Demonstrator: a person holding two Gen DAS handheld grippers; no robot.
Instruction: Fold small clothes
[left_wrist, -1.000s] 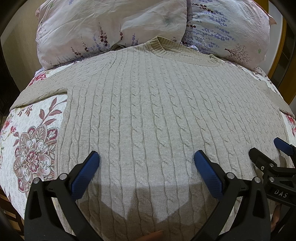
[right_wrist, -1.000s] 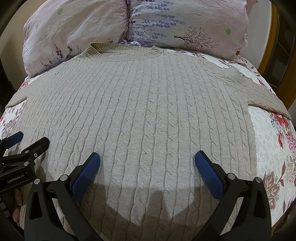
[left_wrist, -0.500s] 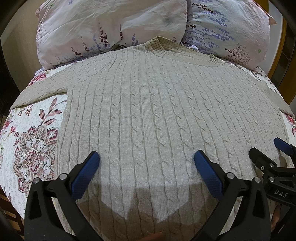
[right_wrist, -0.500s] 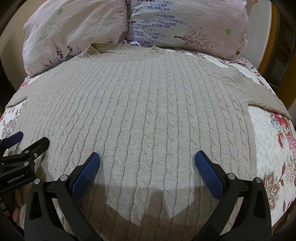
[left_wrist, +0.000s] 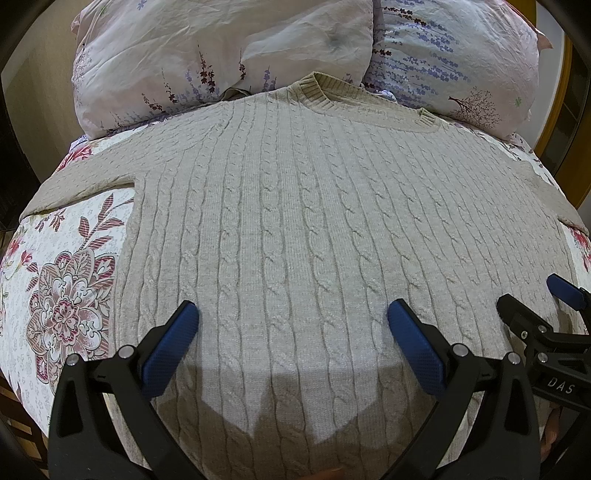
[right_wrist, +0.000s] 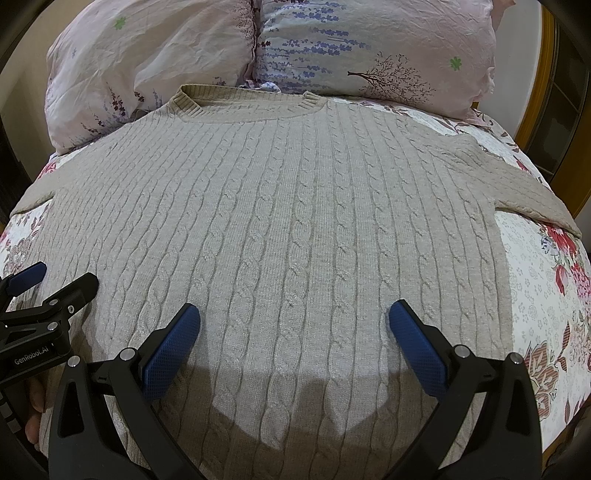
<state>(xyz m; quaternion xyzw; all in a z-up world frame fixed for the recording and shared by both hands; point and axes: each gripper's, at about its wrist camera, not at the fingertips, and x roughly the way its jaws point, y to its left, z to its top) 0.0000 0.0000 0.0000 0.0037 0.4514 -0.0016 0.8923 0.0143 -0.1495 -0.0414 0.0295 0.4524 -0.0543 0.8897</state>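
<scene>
A beige cable-knit sweater (left_wrist: 303, 206) lies flat on the bed, collar toward the pillows, sleeves spread to both sides; it also shows in the right wrist view (right_wrist: 280, 221). My left gripper (left_wrist: 291, 325) is open and empty, held just above the sweater's lower left part. My right gripper (right_wrist: 293, 325) is open and empty above the lower right part. Each gripper shows at the edge of the other's view: the right one (left_wrist: 543, 306) and the left one (right_wrist: 55, 280). The sweater's hem is hidden below the grippers.
The bed has a floral sheet (left_wrist: 62, 295), also in the right wrist view (right_wrist: 543, 295). Two floral pillows (left_wrist: 221, 55) (right_wrist: 376, 48) lie at the head, touching the collar. A wooden frame (right_wrist: 554, 92) stands at the right.
</scene>
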